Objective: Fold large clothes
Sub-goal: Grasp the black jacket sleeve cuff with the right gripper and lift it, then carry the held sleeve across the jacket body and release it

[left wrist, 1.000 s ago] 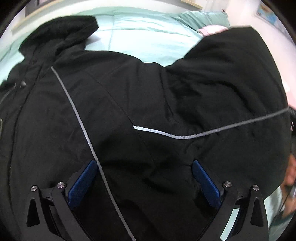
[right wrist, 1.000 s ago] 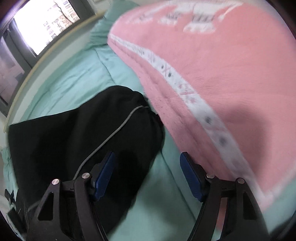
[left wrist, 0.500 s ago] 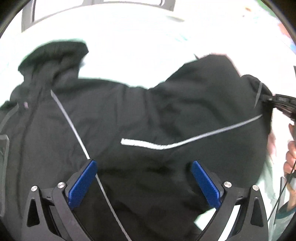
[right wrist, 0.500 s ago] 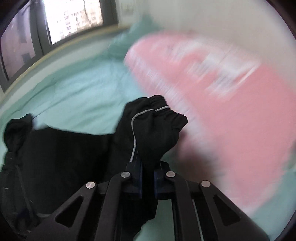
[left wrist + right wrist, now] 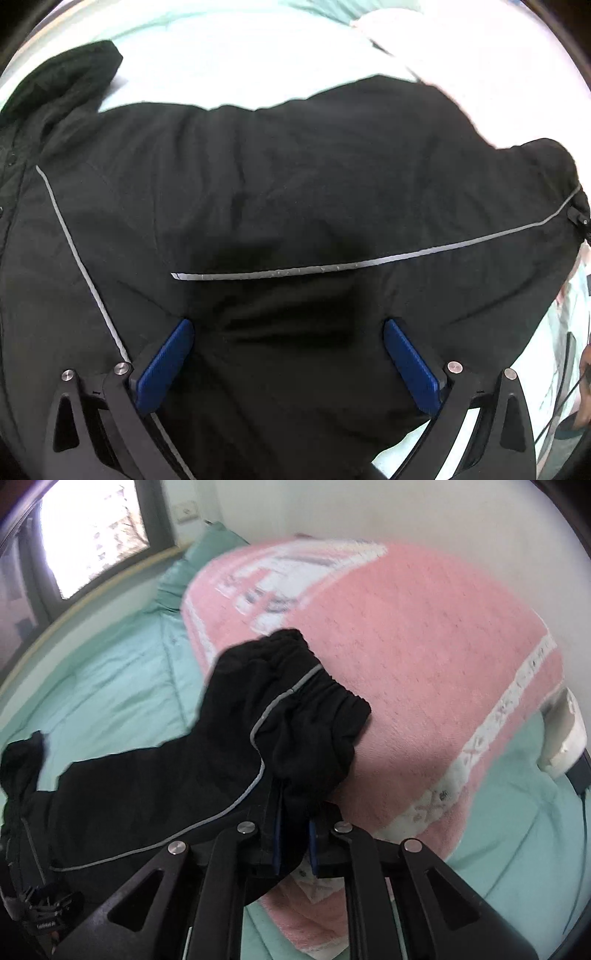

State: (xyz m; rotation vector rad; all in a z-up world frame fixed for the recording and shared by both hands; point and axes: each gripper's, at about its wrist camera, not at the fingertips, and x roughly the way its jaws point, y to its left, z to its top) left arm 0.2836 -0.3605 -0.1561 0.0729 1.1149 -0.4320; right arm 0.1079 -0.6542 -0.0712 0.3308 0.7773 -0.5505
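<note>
A black jacket (image 5: 280, 192) with thin grey reflective piping lies spread on a mint-green bed. My left gripper (image 5: 288, 332) is open, its blue pads resting on or just over the jacket's body. My right gripper (image 5: 293, 830) is shut on the jacket's sleeve (image 5: 295, 716) near the elastic cuff and holds it lifted, stretched out to the right. The sleeve end also shows at the right edge of the left wrist view (image 5: 554, 177). The jacket's collar (image 5: 62, 85) lies at the far left.
A pink patterned blanket (image 5: 424, 672) is heaped beside the sleeve on the green bedsheet (image 5: 110, 679). A window (image 5: 88, 528) is at the back left. A white device with a cable (image 5: 561, 738) lies at the right. A pale pillow (image 5: 461, 55) sits behind the jacket.
My right gripper closed on the sleeve cuff and lifted it, pulling the sleeve out straight to the right. My left gripper stayed open over the jacket body.
</note>
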